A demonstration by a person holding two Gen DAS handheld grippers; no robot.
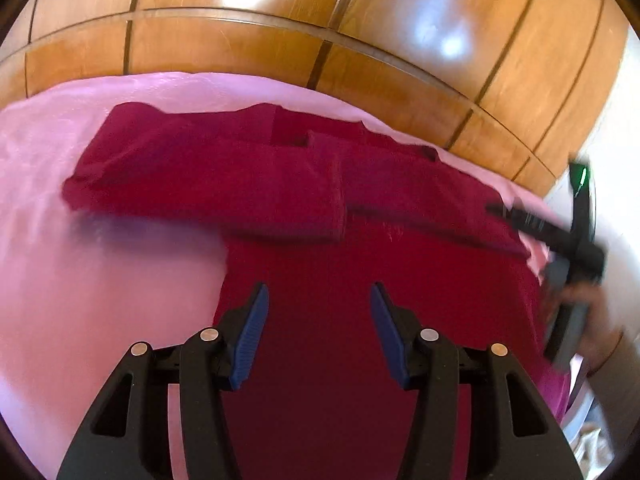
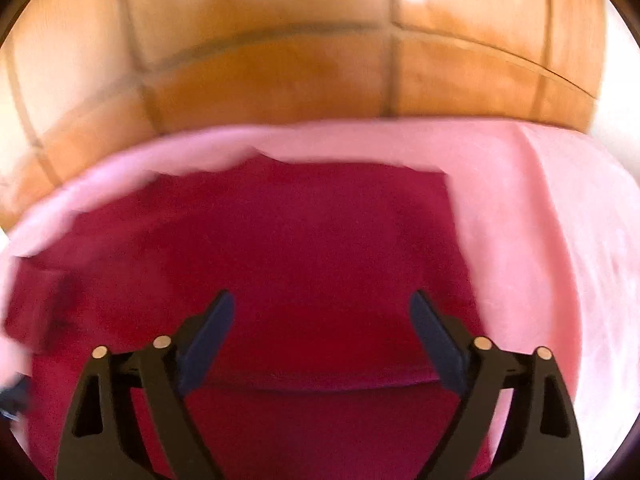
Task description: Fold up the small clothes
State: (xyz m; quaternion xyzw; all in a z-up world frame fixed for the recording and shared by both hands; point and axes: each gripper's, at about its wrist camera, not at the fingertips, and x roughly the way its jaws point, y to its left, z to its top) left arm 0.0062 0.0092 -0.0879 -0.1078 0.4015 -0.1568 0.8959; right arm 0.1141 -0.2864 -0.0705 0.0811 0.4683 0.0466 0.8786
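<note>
Shirt (image 1: 304, 184) spread flat on pink sheet (image 1: 80, 272), dark red, sleeves folded in across the top.
Left gripper (image 1: 319, 296) hovering over the shirt body, jaws partway apart, nothing between. Right gripper (image 2: 322, 304) above the lower fold, spread wide, also empty. Wooden headboard (image 1: 280, 28) behind.

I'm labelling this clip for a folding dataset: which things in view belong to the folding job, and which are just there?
Belongs to the job:
- dark red garment, one sleeve folded across it
- left hand-held gripper, open above the garment
- right hand-held gripper, open above the garment

Just there:
- pink sheet underneath
- wooden panelling behind
</note>
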